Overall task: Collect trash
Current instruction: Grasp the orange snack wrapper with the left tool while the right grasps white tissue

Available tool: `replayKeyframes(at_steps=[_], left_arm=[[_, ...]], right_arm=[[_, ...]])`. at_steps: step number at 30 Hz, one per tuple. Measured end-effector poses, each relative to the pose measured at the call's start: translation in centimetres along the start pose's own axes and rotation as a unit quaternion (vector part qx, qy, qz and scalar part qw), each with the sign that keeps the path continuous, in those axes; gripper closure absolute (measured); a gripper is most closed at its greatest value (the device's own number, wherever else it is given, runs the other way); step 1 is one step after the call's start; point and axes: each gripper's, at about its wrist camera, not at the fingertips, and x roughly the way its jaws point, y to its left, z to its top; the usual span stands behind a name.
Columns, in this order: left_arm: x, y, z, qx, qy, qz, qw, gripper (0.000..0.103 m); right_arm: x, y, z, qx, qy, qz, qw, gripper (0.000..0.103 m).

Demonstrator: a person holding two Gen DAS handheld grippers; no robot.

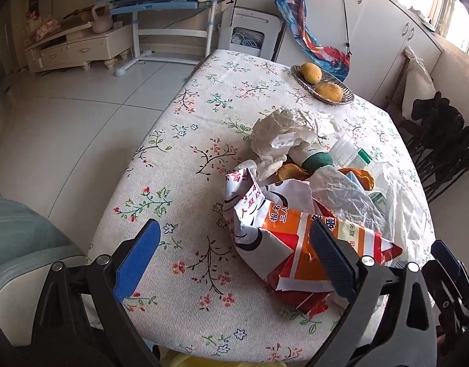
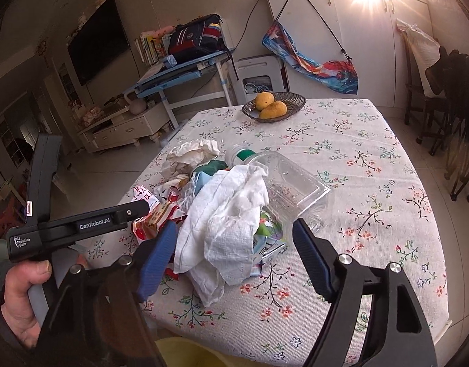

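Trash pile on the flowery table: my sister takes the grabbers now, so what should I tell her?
Left gripper: open, holding nothing, by the orange snack bag.
Right gripper: open, holding nothing, around the near edge of the white paper towel.
Trash is heaped near the table's front edge: crumpled tissue, clear plastic box, a green-capped bottle.
Fruit basket with mangoes sits at the far side; not trash.
Done: nothing picked up yet. Left: everything in the pile.
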Motion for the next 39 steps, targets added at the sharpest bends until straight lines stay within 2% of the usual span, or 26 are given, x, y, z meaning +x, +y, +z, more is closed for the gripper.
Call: replayKeyframes(at_steps=[2, 4, 8, 9, 13, 16, 21, 27, 33, 39], left_arm=[[0.9, 0.2, 0.4, -0.012, 0.013, -0.014, 0.9997, 0.028], [1.7, 0.2, 0.5, -0.01, 0.026, -0.027, 0.9993, 0.059], [1.5, 0.1, 0.6, -0.004, 0.022, -0.04, 0.9989, 0.087], [1.2, 0.2, 0.7, -0.004, 0.02, -0.045, 0.9988, 0.092], [-0.7, 0.9, 0.7, -0.009, -0.003, -0.057, 0.9984, 0.095], [-2.2, 1.7, 0.3, -0.012, -0.024, -0.057, 0.998, 0.096], [-4.3, 3.6, -0.6, -0.023, -0.043, -0.068, 0.9965, 0.097], [-7.8, 5.3, -1.0, -0.034, -0.094, -0.081, 0.9917, 0.097], [-10.4, 6.2, -2.1, -0.035, -0.12, -0.093, 0.9877, 0.097], [-12.5, 6.4, -3.5, -0.024, -0.137, -0.09, 0.9863, 0.097]], right_arm=[[0.7, 0.3, 0.4, -0.011, 0.005, -0.003, 1.0, 0.032], [1.6, 0.5, 0.4, -0.016, 0.017, -0.004, 1.0, 0.044], [2.7, 0.2, 0.4, -0.015, 0.033, -0.01, 0.999, 0.057], [2.7, 0.1, 0.4, -0.012, 0.034, -0.007, 0.999, 0.066], [1.9, 0.1, 0.3, -0.016, 0.022, -0.005, 1.0, 0.082], [1.3, 0.2, 0.4, -0.01, 0.008, 0.002, 1.0, 0.087], [-0.9, -0.1, 0.5, 0.007, -0.028, 0.032, 0.999, 0.088], [-3.4, -0.2, 0.8, 0.016, -0.067, 0.069, 0.995, 0.089], [-4.7, 0.8, -0.1, 0.008, -0.067, 0.089, 0.994, 0.089], [-5.5, 1.8, -1.5, -0.01, -0.057, 0.096, 0.994, 0.089]])
